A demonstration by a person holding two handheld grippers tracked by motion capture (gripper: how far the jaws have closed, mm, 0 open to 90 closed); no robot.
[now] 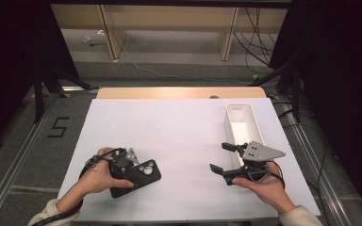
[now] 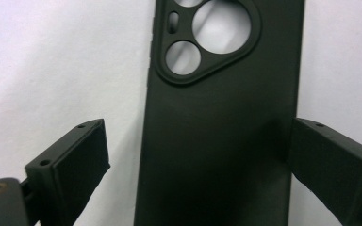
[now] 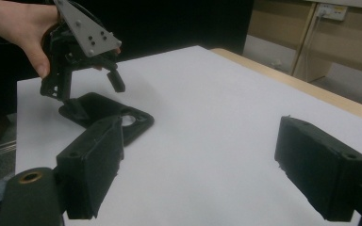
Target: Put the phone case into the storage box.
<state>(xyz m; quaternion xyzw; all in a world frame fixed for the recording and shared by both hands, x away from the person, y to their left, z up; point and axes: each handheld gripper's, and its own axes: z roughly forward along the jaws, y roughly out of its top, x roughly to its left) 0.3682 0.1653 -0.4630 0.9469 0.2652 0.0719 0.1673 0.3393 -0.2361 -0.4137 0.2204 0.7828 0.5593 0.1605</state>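
Item: black phone case (image 1: 139,176), camera cut-outs facing up. Location: flat on the white counter (image 1: 184,136), lower left of the high view, well apart from the white bin (image 1: 243,123) at the right of centre.

Long axis: in the high view it runs from lower left to upper right, the cut-out end toward the frame's centre. In the left gripper view the phone case (image 2: 221,141) runs straight up the frame, along the claw's own line, so its two long edges face the two pads.

Left claw (image 1: 128,162): directly over the case's lower-left end. Jaws apart, straddling the case's width; the left pad (image 2: 82,160) stands clear of the near edge, while the right pad sits just beside or against the far edge, which of the two cannot be told. Not clamped.

Right claw (image 1: 224,157): jaws apart, nothing between them, held above bare counter just left of the bin's near end.

Nearer hand: the left, by far. In the right gripper view the case (image 3: 108,115) lies off at the upper left, under the left claw (image 3: 92,87).

Judgement: any regrasp falls to the left claw, closing across the short axis.
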